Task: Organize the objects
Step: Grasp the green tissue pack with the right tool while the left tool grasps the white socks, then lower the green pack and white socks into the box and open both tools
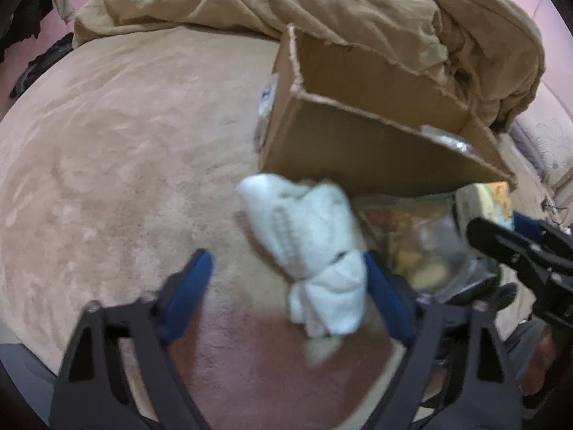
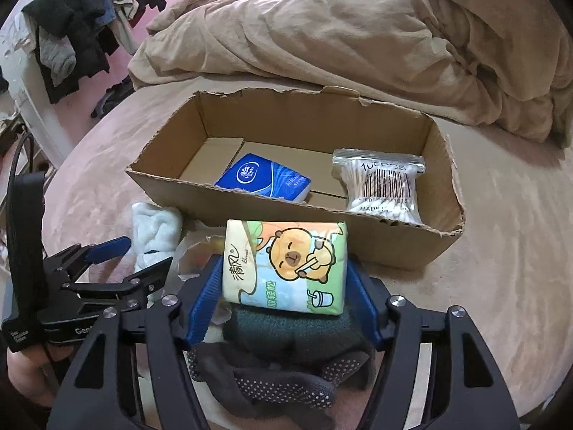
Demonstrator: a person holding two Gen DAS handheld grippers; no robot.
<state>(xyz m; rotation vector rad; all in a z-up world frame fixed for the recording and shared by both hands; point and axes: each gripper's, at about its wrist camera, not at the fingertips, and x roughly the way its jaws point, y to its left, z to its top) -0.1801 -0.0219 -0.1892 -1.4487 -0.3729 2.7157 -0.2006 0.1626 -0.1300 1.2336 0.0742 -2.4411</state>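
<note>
An open cardboard box [image 2: 394, 243] lies on the bed and holds a blue tissue pack [image 2: 263, 181] and a bag of cotton swabs [image 2: 381, 186]. My right gripper [image 2: 283, 279] is shut on a cartoon-bear tissue pack [image 2: 286, 265], held just in front of the box above dark socks [image 2: 283, 365]. My left gripper [image 1: 286, 268] is open around a rolled white towel [image 1: 315, 247] lying on the bed beside the box [image 1: 358, 150]; the towel touches its right finger. The towel also shows in the right wrist view [image 2: 155, 233].
A rumpled tan duvet [image 2: 358, 43] is heaped behind the box. A clear plastic bag of items [image 1: 422, 243] lies right of the towel. Clothes hang on a rack [image 2: 82, 28] at far left. The bed sheet [image 1: 107, 150] spreads to the left.
</note>
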